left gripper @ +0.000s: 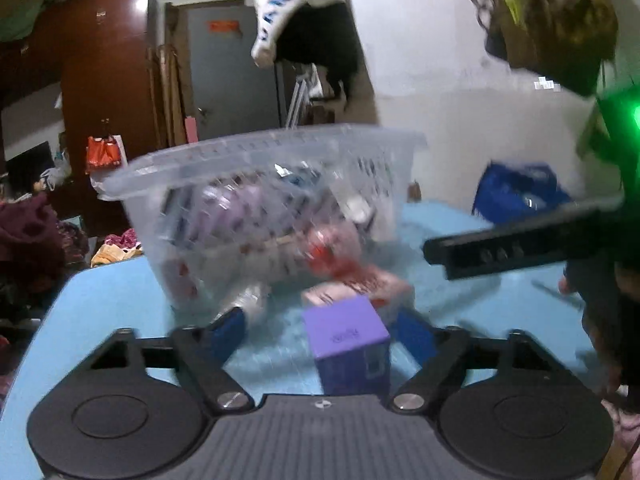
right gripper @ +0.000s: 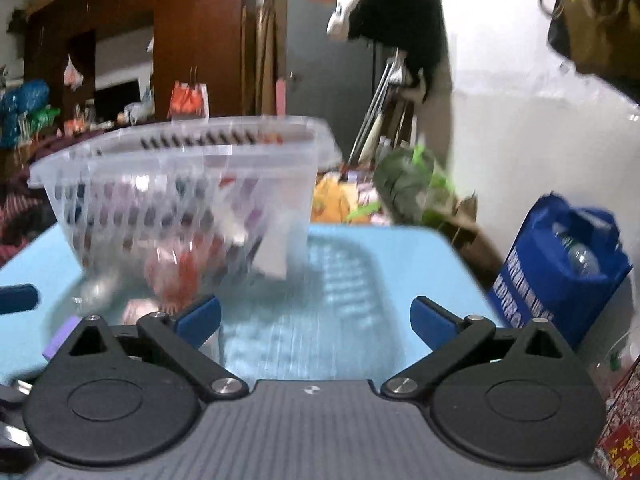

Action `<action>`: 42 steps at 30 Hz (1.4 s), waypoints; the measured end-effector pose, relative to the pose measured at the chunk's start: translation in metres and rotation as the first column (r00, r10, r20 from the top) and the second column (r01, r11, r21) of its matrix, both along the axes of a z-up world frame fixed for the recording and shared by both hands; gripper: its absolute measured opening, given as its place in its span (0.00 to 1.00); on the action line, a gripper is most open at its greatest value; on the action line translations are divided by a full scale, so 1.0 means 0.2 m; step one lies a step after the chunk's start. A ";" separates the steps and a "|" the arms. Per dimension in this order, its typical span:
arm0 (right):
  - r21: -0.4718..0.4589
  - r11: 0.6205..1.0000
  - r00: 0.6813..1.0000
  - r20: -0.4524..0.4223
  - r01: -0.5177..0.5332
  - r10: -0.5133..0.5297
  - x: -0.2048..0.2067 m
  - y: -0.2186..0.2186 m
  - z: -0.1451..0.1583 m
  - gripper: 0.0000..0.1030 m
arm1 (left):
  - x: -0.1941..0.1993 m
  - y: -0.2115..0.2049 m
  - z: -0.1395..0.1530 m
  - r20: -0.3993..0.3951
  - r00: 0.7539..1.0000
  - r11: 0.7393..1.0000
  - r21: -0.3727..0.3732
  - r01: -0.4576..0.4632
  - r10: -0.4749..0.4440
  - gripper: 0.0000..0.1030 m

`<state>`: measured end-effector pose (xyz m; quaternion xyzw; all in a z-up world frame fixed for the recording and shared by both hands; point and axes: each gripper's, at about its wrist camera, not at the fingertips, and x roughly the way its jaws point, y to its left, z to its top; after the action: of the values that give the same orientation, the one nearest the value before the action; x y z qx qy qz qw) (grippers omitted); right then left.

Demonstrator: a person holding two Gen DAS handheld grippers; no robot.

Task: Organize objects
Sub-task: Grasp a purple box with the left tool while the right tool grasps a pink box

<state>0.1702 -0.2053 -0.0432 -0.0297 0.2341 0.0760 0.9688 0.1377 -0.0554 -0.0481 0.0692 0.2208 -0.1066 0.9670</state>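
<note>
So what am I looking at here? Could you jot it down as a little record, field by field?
surface: light blue table
container: clear slotted basket, standing on the table, with assorted packets inside
in front of basket: purple box and pink box
left tool: open, the purple box between its fingers, not pressed
right tool: wide open, nothing between its fingers
beside table: blue bag

Basket (left gripper: pixel 264 184) on table (left gripper: pixel 100 300), box (left gripper: pixel 348 344) before it, bag (right gripper: pixel 560 264) right of table.
</note>
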 end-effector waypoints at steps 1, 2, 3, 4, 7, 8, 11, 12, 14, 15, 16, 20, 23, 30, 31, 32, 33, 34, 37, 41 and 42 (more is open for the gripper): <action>0.011 1.000 1.000 -0.017 -0.003 0.004 0.01 0.00 -0.01 1.00 | 0.01 0.00 -0.02 -0.017 1.000 1.000 0.003 0.005 -0.005 0.47; 0.026 1.000 0.999 -0.037 -0.015 0.016 0.02 0.00 -0.02 1.00 | 0.03 0.02 -0.02 -0.036 0.999 1.000 -0.009 0.005 -0.005 0.42; 0.039 0.999 0.998 -0.057 -0.034 0.036 0.04 0.01 -0.03 1.00 | 0.02 0.05 -0.02 -0.033 0.999 1.000 -0.030 0.000 -0.001 0.42; 0.043 0.998 0.996 -0.068 -0.047 0.050 0.02 0.03 -0.05 1.00 | 0.01 0.08 -0.01 -0.026 1.000 0.999 -0.042 -0.011 0.010 0.42; 0.022 0.995 0.992 -0.078 -0.101 0.102 -0.01 0.12 -0.07 1.00 | -0.06 0.20 0.01 0.016 0.999 0.997 -0.069 -0.038 0.039 0.42; 0.017 0.993 0.990 -0.075 -0.120 0.121 -0.02 0.15 -0.07 1.00 | -0.07 0.23 0.03 0.023 0.998 0.996 -0.074 -0.049 0.051 0.42; 0.020 0.985 0.981 -0.088 -0.173 0.174 -0.01 0.24 -0.08 1.00 | -0.08 0.30 0.06 0.039 0.996 0.994 -0.080 -0.074 0.077 0.42; 0.023 0.984 0.979 -0.092 -0.178 0.179 0.00 0.26 -0.08 1.00 | -0.07 0.31 0.06 0.039 0.996 0.994 -0.080 -0.077 0.081 0.42; 0.028 0.983 0.977 -0.104 -0.184 0.186 0.02 0.30 -0.07 0.96 | -0.06 0.32 0.06 0.036 0.996 0.994 -0.080 -0.074 0.077 0.42; 0.029 0.981 0.975 -0.111 -0.190 0.193 0.03 0.32 -0.07 0.94 | -0.05 0.32 0.05 0.031 0.997 0.994 -0.083 -0.071 0.074 0.42; 0.020 0.980 0.973 -0.116 -0.199 0.200 0.03 0.33 -0.08 0.94 | -0.05 0.33 0.05 0.028 0.997 0.994 -0.086 -0.069 0.071 0.42; -0.046 0.972 0.963 -0.150 -0.231 0.222 0.02 0.39 -0.13 0.81 | -0.06 0.34 0.04 0.035 0.997 0.993 -0.098 -0.065 0.069 0.42; -0.034 0.973 0.964 -0.149 -0.229 0.222 -0.02 0.38 -0.14 0.75 | -0.06 0.36 0.04 0.041 0.997 0.992 -0.112 -0.062 0.067 0.42; 0.010 0.981 0.981 -0.002 -0.193 0.193 -0.19 0.20 0.05 0.75 | -0.10 0.41 0.23 0.145 0.989 0.981 -0.194 0.005 0.023 0.42; 0.027 0.981 0.981 0.028 -0.193 0.192 -0.18 0.18 0.13 0.75 | -0.08 0.41 0.31 0.163 0.987 0.979 -0.202 0.015 0.019 0.42; 0.043 0.979 0.979 0.067 -0.197 0.194 -0.18 0.16 0.21 0.75 | -0.04 0.41 0.39 0.182 0.983 0.978 -0.208 0.024 0.015 0.42; 0.053 0.978 0.975 0.110 -0.201 0.194 -0.18 0.16 0.30 0.75 | 0.02 0.41 0.47 0.192 0.981 0.978 -0.208 0.025 0.015 0.42; 0.054 0.978 0.970 0.148 -0.201 0.191 -0.15 0.17 0.39 0.75 | 0.09 0.40 0.55 0.190 0.982 0.979 -0.203 0.021 0.018 0.42; 0.003 0.983 0.965 0.189 -0.184 0.180 0.04 0.25 0.59 0.75 | 0.34 0.37 0.70 0.150 0.987 0.982 -0.186 -0.022 0.051 0.42; -0.057 0.981 0.974 0.128 -0.183 0.189 0.32 0.35 0.61 0.82 | 0.60 0.32 0.66 0.054 0.998 0.988 -0.151 -0.012 0.021 0.81; -0.073 0.985 0.982 0.100 -0.155 0.162 0.37 0.36 0.58 0.82 | 0.63 0.32 0.63 0.036 0.999 0.989 -0.145 -0.031 0.036 0.85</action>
<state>0.2442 -0.1331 0.0726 -0.0836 0.1817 0.1434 0.9692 0.2643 0.0087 0.0788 -0.0027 0.1948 -0.1048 0.9752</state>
